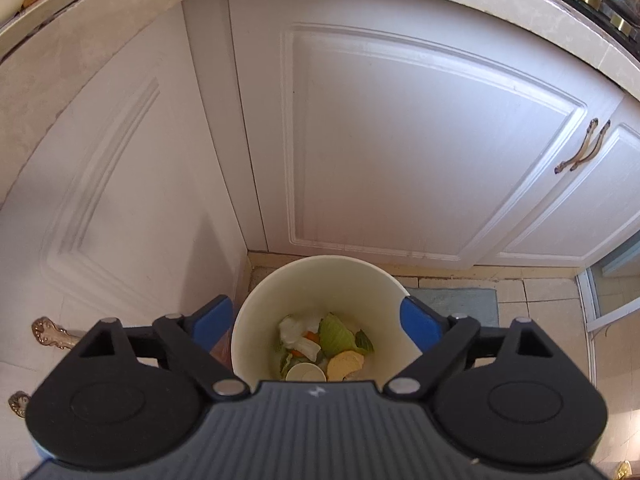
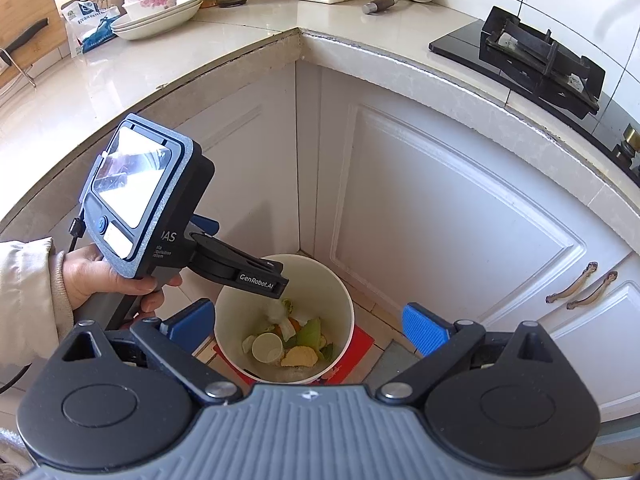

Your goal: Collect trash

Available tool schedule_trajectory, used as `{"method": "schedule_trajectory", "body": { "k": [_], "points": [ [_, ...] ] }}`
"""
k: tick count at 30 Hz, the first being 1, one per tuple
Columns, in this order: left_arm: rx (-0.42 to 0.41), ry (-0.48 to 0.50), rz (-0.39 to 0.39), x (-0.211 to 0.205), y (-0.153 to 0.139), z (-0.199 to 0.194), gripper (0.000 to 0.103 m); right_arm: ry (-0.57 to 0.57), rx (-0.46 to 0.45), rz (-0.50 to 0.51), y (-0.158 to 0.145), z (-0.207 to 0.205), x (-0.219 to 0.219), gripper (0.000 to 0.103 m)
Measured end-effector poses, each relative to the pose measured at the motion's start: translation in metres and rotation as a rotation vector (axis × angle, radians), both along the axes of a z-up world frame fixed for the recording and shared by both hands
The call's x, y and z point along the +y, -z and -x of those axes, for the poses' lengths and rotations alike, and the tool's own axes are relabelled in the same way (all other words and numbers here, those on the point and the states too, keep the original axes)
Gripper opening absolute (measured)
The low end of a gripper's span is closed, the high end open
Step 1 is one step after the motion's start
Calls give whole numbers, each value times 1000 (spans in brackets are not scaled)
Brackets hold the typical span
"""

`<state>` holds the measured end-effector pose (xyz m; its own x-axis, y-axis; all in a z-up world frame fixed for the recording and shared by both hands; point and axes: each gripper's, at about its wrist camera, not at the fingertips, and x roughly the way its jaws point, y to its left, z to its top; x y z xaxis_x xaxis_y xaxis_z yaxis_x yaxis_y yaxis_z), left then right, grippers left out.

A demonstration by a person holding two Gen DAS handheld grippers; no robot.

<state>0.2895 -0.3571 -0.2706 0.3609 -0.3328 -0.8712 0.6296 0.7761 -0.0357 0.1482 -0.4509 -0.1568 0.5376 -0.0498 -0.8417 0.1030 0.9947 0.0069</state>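
Your left gripper (image 1: 316, 316) hangs wide and empty over the round white bin (image 2: 344, 300); vegetable scraps and paper cup (image 2: 268, 346) are inside. Right gripper (image 2: 308, 326) is wide, empty too; the countertop (image 2: 248, 36) looks scrap-free.

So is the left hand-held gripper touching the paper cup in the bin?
Apart. The right wrist view shows the left hand-held gripper above the bin; the paper cup lies below.

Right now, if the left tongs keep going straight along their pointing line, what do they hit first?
Probably the scraps in the white bin: the open, empty left tongs aim into its mouth, at the cabbage leaf and paper cup. Depth is unclear.
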Motion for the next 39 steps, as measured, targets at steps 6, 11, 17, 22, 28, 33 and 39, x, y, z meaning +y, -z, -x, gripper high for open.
{"method": "schedule_trajectory", "body": {
  "k": [6, 11, 17, 22, 28, 33, 39],
  "points": [
    [-44, -9, 9, -1, -12, 3, 93, 7, 1, 2, -3, -1, 0, 102],
    [-92, -13, 8, 5, -32, 15, 94, 25, 6, 0, -5, 0, -2, 102],
    [-169, -46, 9, 25, -73, 41, 94, 88, 45, 27, -3, 3, -5, 102],
    [-198, -96, 27, 47, -118, 71, 94, 157, 85, 35, -5, 6, -7, 102],
    [-220, -197, 28, 77, -168, 109, 98, 194, 75, 31, -26, 19, 5, 103],
    [-255, -236, -33, 96, -192, 131, 99, 192, 34, 49, -55, 34, 26, 103],
    [-260, -257, -48, 123, -209, 149, 99, 187, 12, 71, -80, 48, 53, 103]
  ]
}}
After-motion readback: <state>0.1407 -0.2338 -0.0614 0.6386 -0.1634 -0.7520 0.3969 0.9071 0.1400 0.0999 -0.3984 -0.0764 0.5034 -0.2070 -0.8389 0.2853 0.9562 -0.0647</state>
